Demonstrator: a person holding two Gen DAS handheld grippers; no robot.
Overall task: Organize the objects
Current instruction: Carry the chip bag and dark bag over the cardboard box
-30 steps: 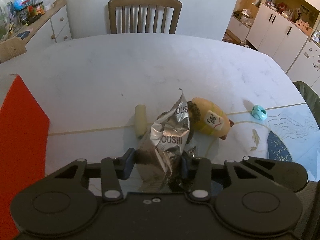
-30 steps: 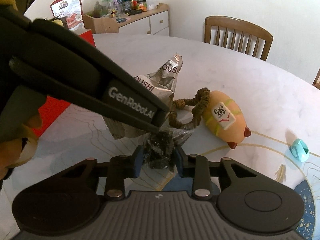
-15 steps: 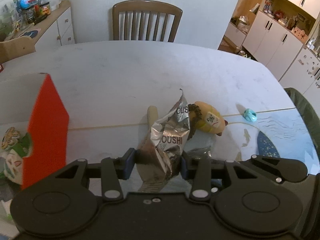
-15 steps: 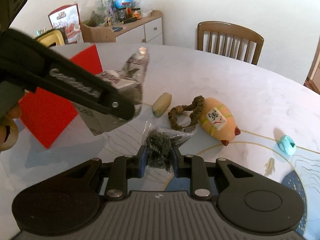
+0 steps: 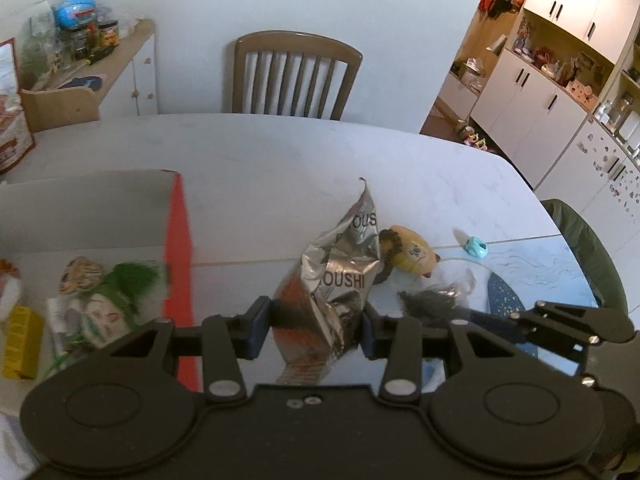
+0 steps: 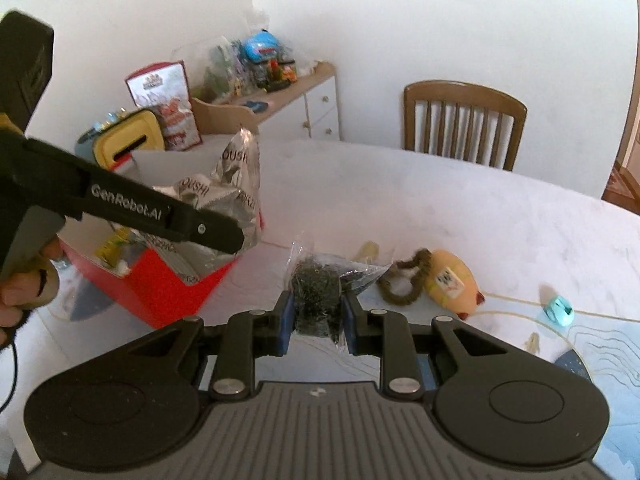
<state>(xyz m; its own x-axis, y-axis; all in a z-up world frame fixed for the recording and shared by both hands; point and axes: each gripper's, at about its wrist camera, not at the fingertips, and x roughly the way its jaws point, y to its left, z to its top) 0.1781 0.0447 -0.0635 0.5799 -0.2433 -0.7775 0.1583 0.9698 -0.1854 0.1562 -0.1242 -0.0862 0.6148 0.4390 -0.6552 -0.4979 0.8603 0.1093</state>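
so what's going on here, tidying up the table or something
A person is clearing a table with a gripper in each hand. The left gripper is shut on a crumpled silver foil bag, held up near an open red box that already holds a few items. The right gripper is shut on a clear bag of dark stuff. A yellow toy, a brown loop and a small teal object lie on the table.

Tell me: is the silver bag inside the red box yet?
Not yet. The silver bag hangs clamped in the left gripper, raised at the red box's near corner, not released inside.
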